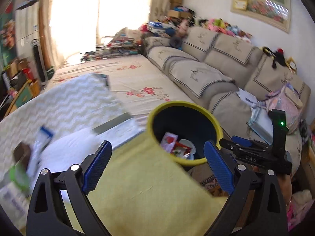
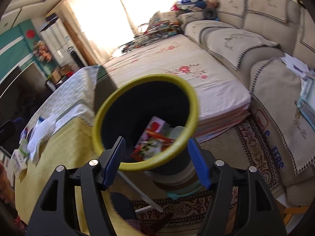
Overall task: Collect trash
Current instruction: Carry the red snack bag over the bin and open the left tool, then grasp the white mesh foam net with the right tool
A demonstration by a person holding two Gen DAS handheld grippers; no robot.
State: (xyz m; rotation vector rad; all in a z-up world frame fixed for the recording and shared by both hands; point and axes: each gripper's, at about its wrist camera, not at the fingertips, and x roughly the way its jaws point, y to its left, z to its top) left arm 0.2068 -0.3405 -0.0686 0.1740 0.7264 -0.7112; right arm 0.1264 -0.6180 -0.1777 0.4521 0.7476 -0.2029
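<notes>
Left gripper (image 1: 157, 161), fingers wide and empty; right gripper (image 2: 157, 161) fingers parted around bin (image 2: 145, 122) rim at 12 o'clock, contact unclear, presumably steadying it for wrappers (image 2: 155, 139).

The left gripper (image 1: 157, 165) points downward at a slant, its jaws spread wide with nothing between the blue pads. The right gripper (image 2: 156, 162) also tilts downward, jaws apart and gripping nothing.
</notes>
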